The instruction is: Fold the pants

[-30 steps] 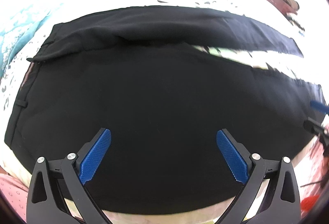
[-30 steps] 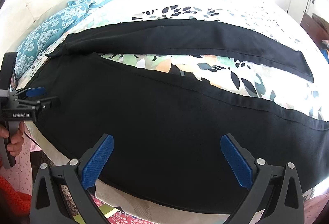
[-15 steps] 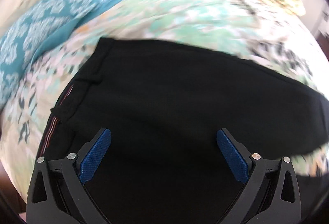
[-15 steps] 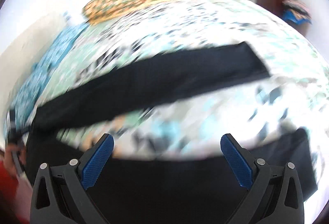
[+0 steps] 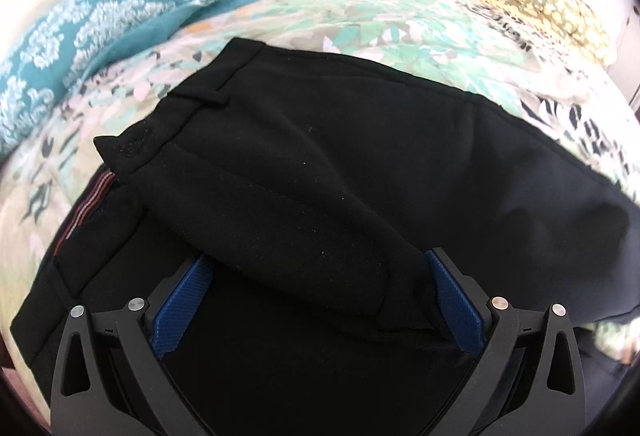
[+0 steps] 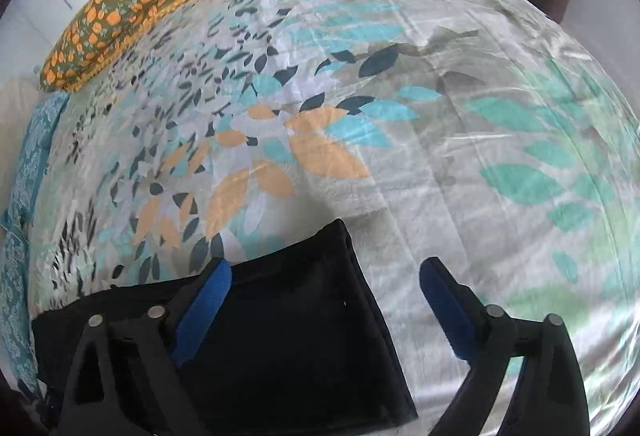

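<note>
Both grippers gape wide, holding nothing — left gripper [image 5: 318,300] over the pants [image 5: 360,171] waist, right gripper [image 6: 322,306] at the hem, its 7 o'clock; pinch edges squarely before folding

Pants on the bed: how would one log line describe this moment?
pants: black, on bed | left tool: open, at waist | right tool: open, over leg end
</note>
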Available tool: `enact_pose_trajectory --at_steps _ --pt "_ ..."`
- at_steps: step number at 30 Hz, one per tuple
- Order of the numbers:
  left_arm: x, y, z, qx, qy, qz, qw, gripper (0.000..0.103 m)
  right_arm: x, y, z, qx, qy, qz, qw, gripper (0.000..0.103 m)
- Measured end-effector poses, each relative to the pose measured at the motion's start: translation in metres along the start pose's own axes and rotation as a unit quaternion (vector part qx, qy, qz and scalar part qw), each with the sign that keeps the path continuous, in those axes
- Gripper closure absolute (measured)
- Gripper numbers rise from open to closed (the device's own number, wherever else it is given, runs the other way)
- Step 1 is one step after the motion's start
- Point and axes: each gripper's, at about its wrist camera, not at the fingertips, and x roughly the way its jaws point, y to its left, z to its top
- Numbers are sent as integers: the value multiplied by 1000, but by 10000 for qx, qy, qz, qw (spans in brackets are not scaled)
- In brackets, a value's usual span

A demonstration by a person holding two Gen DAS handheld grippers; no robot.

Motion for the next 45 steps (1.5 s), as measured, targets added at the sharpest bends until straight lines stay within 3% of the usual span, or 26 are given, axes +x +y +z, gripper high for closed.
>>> enact_pose_trajectory --at_steps 1,2,3,6,8,10,13,15,17,20,23,24,25,26,27,28,32,34,35,36,38,39,40,41,45 --pt "1 -1 1 19 -15 33 10000 1 5 3 0 -99 73 -17 9999 57" --pt "1 -1 1 19 -10 38 10000 0 1 6 -1 -172 -121 -78 9997 63" --pt "2 -1 2 10 -5 29 10000 0 -8 10 -3 -224 -350 -114 9991 92" --pt "2 1 1 -16 -29 -10 10000 0 -53 41 -25 -886 -930 220 9915 92" --pt "0 1 0 -12 -56 2 10000 0 -95 78 -61 -1702 -1147 675 9764 92" --pt "0 1 0 -9 -67 15 10000 0 -137 117 -115 -2585 -1186 1134 9520 92" --pt "-1 1 1 -19 -38 22 10000 0 -184 156 -211 -3869 -1001 1510 9042 92" --pt "-1 1 3 -22 39 22 10000 0 -197 154 -268 -4345 -755 1392 8866 93" --pt "-3 2 7 -18 218 -12 9998 0 -196 130 -301 -4438 -538 894 8900 93" --pt "-11 10 13 -159 617 -283 9976 1 -185 72 -307 -3985 -352 -108 9164 93" --pt "-27 20 9 -260 907 -582 9938 1 -177 22 -292 -3399 -294 -749 9370 92" --pt "-32 21 6 -207 958 -614 9933 1 -171 12 -285 -3239 -205 -986 9407 89" --pt "-41 22 1 -68 978 -623 9932 1 -166 2 -279 -3049 -75 -1209 9447 77" --pt "-48 22 -5 46 951 -637 9934 1 -165 -6 -275 -2886 26 -1300 9486 69" --pt "-55 23 -10 167 904 -661 9936 1 -169 -12 -271 -2750 36 -1268 9530 53" --pt "-62 24 -17 297 834 -690 9937 1 -176 -17 -269 -2606 -45 -1224 9576 46" --pt "-76 36 -50 482 539 -642 9953 1 -212 -27 -260 -1803 -523 -1276 9739 45" --pt "-68 45 -54 136 766 -596 9952 1 -226 -22 -261 -1023 -658 -771 9896 45" --pt "-66 47 -52 -48 794 -708 9943 1 -227 -19 -265 -457 -660 -156 9967 44" --pt "-67 47 -48 -150 691 -825 9941 1 -226 -17 -269 161 -603 610 9962 39" --pt "-70 43 -42 -113 480 -878 9949 1 -206 -8 -285 1324 -363 2121 9676 31" --pt "-70 40 -40 -37 428 -835 9956 1 -189 -1 -293 1730 -158 2626 9491 31" --pt "-69 38 -40 16 417 -819 9958 1 -173 11 -301 1981 53 2876 9370 31" --pt "-68 36 -41 80 431 -815 9957 1 -157 21 -307 2103 209 2906 9332 31" --pt "-62 33 -47 261 501 -685 9961 1 -118 18 -317 2655 79 2133 9402 31"
